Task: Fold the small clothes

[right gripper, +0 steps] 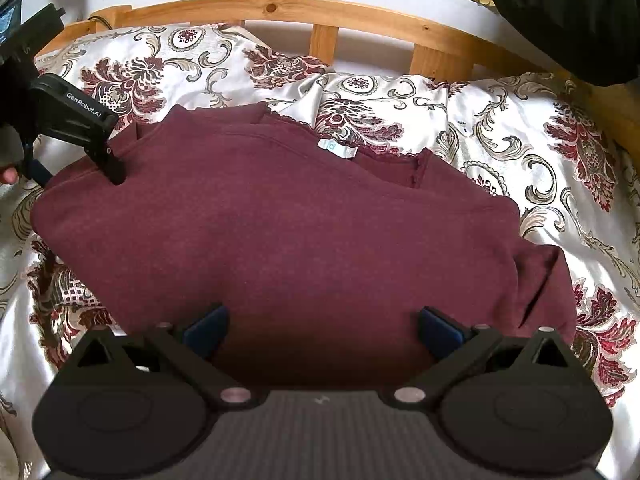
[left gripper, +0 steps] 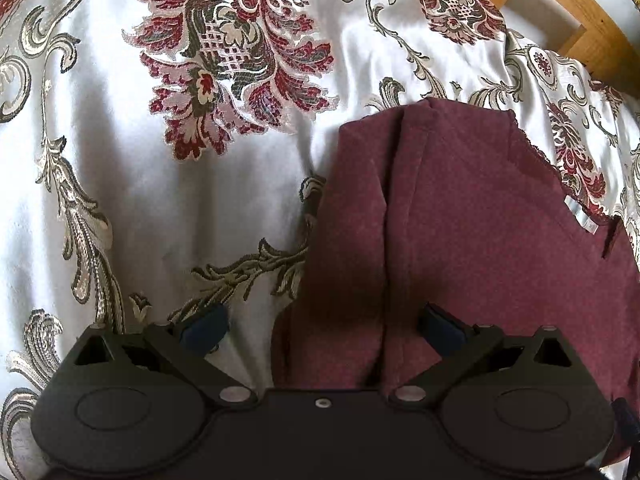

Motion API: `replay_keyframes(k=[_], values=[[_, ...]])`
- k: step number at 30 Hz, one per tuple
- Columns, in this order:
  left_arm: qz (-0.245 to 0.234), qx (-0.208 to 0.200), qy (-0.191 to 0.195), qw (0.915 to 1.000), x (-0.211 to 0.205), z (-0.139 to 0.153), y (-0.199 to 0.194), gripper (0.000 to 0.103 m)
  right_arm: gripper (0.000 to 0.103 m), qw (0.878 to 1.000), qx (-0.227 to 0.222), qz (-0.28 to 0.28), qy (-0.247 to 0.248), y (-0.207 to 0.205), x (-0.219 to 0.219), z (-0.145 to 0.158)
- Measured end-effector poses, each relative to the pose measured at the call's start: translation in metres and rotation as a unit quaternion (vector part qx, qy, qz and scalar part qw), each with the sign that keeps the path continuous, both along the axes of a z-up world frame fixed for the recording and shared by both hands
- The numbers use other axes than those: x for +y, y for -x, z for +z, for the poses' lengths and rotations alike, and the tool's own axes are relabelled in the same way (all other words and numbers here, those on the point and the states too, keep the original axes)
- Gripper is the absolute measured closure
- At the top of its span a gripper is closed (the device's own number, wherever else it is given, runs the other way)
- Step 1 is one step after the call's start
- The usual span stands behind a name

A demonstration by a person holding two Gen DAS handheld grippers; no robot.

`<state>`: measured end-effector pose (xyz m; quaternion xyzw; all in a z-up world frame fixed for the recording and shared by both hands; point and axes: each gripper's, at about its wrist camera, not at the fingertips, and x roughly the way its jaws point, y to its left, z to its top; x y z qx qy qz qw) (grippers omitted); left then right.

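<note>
Top partly folded on the bed.
Your left gripper and right gripper hung spread, holding nothing; further folds remained.

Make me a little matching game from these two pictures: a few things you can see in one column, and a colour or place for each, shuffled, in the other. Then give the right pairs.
Things:
1. garment
2. label
3. bed frame
4. right gripper

Colour or place:
A. pale wood, behind the patterned bedspread
B. white, at the neckline
C. dark red, lying partly folded on the bedspread
D. black, jaws wide apart over the near edge of the cloth

Right pairs: 1-C, 2-B, 3-A, 4-D
</note>
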<state>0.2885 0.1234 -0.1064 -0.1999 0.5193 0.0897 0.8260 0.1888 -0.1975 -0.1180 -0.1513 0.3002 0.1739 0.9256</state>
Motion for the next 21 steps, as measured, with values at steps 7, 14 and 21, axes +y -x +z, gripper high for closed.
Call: replay_keyframes(k=[7,14,21], values=[[-0.001,0.002,0.001,1.0,-0.001,0.0,-0.001,0.001,0.0,1.0,-0.002,0.0,0.0,0.0,0.0,0.0],[-0.005,-0.023,0.016,0.9996,-0.001,0.007,0.005,0.025,0.0,1.0,-0.004,0.002,0.003,0.001,0.0,0.0],[-0.039,-0.068,0.005,0.9969,-0.015,0.02,0.014,0.07,0.0,1.0,-0.004,0.001,0.004,0.001,0.001,0.0]])
